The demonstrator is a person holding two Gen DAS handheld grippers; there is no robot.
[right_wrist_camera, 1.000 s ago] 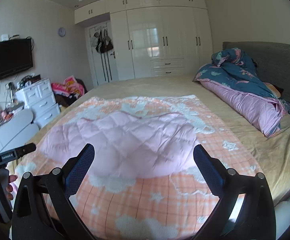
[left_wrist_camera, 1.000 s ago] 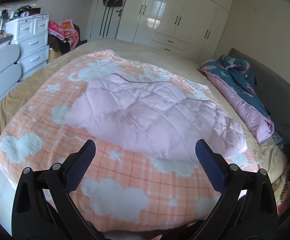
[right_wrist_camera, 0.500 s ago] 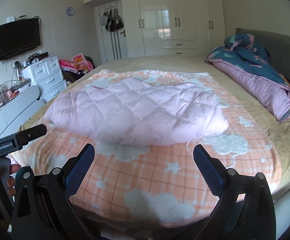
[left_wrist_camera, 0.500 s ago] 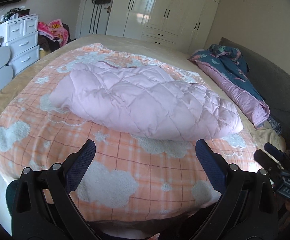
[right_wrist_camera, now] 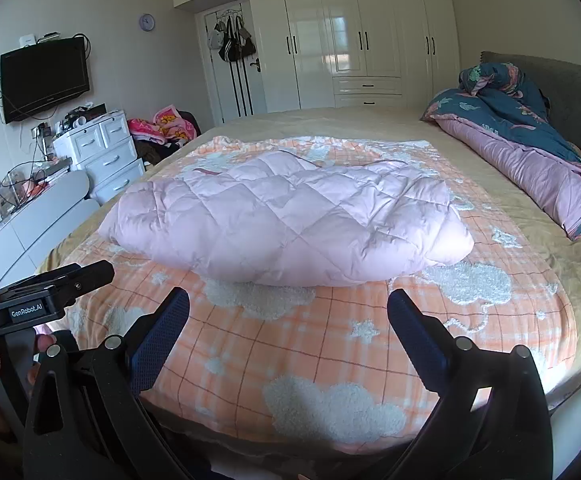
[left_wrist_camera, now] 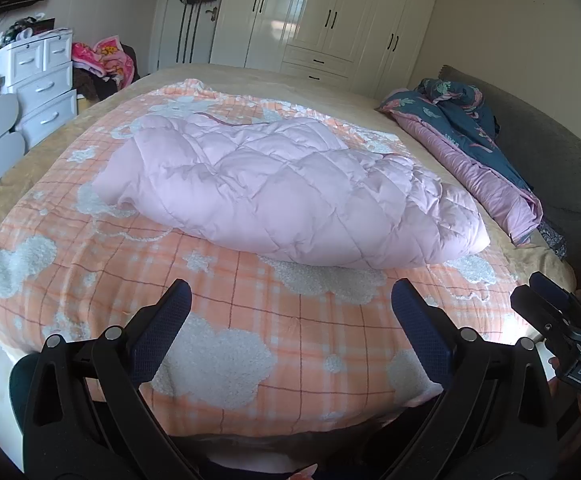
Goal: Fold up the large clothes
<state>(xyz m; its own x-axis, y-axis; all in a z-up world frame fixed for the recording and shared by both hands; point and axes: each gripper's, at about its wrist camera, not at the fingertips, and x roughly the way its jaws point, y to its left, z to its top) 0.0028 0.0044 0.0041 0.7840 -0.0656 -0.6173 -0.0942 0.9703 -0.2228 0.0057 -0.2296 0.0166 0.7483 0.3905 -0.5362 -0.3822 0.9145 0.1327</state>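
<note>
A puffy pale pink quilted garment [left_wrist_camera: 290,192] [right_wrist_camera: 286,224] lies folded over in the middle of an orange checked blanket with white clouds [left_wrist_camera: 250,336] [right_wrist_camera: 310,344] on the bed. My left gripper [left_wrist_camera: 290,300] hangs open above the blanket's near edge, short of the garment, with nothing between its fingers. My right gripper [right_wrist_camera: 288,308] is likewise open and empty, just in front of the garment's near fold. The right tool shows at the right edge of the left wrist view, and the left tool at the left edge of the right wrist view, held by a hand.
A rolled blue and pink duvet [left_wrist_camera: 470,140] [right_wrist_camera: 522,148] lies along the grey headboard side. White drawers [left_wrist_camera: 38,88] [right_wrist_camera: 98,156] and a low white unit stand left of the bed. White wardrobes [right_wrist_camera: 354,36] fill the far wall; a TV [right_wrist_camera: 44,78] hangs at left.
Both grippers have drawn back and lowered toward the foot of the bed, so more blanket lies in front of them. The garment has not moved. Both stay open.
</note>
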